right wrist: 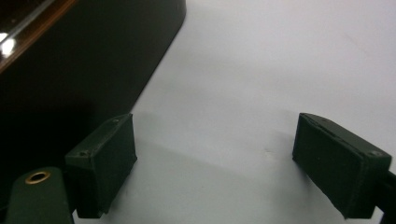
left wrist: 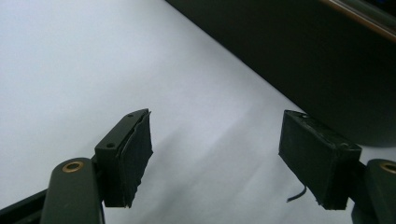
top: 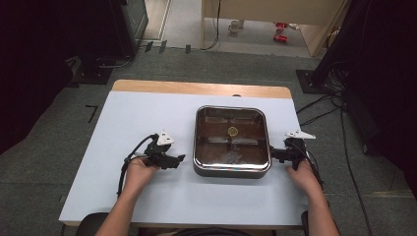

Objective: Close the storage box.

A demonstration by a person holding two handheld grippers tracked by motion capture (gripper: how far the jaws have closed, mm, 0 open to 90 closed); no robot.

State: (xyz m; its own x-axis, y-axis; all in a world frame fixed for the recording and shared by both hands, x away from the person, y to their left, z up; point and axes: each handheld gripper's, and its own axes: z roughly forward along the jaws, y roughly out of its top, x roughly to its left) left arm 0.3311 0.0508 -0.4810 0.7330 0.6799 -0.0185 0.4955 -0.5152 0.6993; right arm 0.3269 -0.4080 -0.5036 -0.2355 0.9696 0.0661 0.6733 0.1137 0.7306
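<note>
Square lidded pan (top: 231,141) mid-desk (top: 147,196), untouched. Left claw (top: 178,159) just beside pan's left wall, jaws apart, empty. Right claw (top: 273,154) at pan's right edge, jaws apart too (nothing between). Gripping and lifting seemingly still to come.

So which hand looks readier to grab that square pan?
Probably the right. Its claw sits right against the pan, while the left claw stands slightly off. Both are open with nothing between the pads.
</note>
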